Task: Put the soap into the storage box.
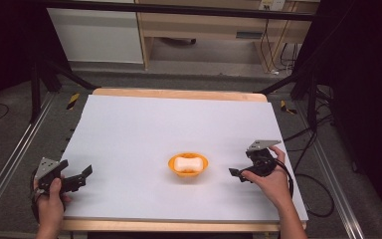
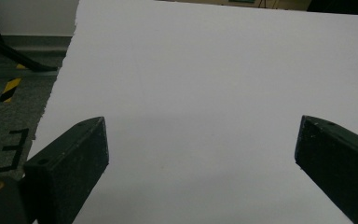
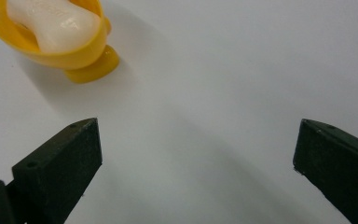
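Soap (image 3: pixel 53 23) and yellow bowl (image 3: pixel 74 58) cut off top-left — right tool (image 3: pixel 196 154) agape.

No readable text, label or number anywhere.

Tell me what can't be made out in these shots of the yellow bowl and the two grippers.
- Underside of the white soap bar: hidden by the yellow bowl, both views.
- Bowl's far rim: cut off by the right gripper view's top and left edges.
- Raised lettering on the bar: too faint to read.
- Right gripper jaws, high view: too small and dark.
- Left gripper: the hand covers its rear.
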Motion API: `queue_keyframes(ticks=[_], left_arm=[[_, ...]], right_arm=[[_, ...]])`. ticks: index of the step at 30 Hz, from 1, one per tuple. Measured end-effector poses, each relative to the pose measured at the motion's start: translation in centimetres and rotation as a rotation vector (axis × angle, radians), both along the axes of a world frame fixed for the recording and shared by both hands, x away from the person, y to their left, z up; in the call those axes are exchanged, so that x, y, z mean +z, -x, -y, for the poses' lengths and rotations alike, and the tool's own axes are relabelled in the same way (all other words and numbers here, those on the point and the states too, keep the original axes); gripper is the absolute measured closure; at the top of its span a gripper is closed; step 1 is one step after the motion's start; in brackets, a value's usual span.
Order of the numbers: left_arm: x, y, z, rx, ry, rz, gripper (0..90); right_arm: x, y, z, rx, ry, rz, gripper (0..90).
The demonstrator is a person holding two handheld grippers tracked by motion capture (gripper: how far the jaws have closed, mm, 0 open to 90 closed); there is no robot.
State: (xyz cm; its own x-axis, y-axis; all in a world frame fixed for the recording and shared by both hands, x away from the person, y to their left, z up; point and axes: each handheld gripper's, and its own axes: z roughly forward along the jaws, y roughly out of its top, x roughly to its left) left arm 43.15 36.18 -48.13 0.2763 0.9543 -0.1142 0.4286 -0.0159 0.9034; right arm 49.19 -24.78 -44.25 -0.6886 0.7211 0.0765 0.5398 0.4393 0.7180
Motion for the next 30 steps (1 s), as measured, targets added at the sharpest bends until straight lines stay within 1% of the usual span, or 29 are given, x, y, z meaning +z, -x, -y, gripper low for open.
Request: queue_keyframes(ticks=[6,10,13,17,18,19,25,29,30], left_arm=[[0.0,0.0,0.0,0.001,-0.005,0.003,2.3],[0.0,0.0,0.0,0.003,-0.005,0.005,2.4],[0.0,0.0,0.1,0.002,-0.005,0.005,2.4],[0.0,0.0,0.0,0.001,-0.012,0.003,2.4],[0.0,0.0,0.1,0.002,-0.006,0.005,2.4],[0.0,0.0,0.0,0.003,-0.004,0.005,2.4],[0.0,0.1,0.0,0.008,-0.004,0.007,2.3],[0.0,0.1,0.0,0.008,-0.005,0.007,2.3],[0.0,0.1,0.1,0.009,-0.005,0.007,2.3]], right_arm=[[-0.7,0.5,1.1,-0.027,-0.014,0.004,1.7],[-1.3,0.9,1.8,-0.052,-0.006,0.006,1.7],[-1.6,1.1,2.4,-0.06,-0.021,0.013,1.6],[-1.8,1.4,3.0,-0.073,-0.024,0.012,1.1],[-1.9,1.7,3.4,-0.094,-0.032,0.011,0.6],[-2.0,1.8,3.7,-0.099,-0.032,0.021,0.8],[-2.6,2.4,4.8,-0.124,-0.038,0.027,0.7],[-2.7,2.8,5.5,-0.141,-0.055,0.03,0.7],[-2.8,3.1,5.8,-0.155,-0.066,0.028,0.7]])
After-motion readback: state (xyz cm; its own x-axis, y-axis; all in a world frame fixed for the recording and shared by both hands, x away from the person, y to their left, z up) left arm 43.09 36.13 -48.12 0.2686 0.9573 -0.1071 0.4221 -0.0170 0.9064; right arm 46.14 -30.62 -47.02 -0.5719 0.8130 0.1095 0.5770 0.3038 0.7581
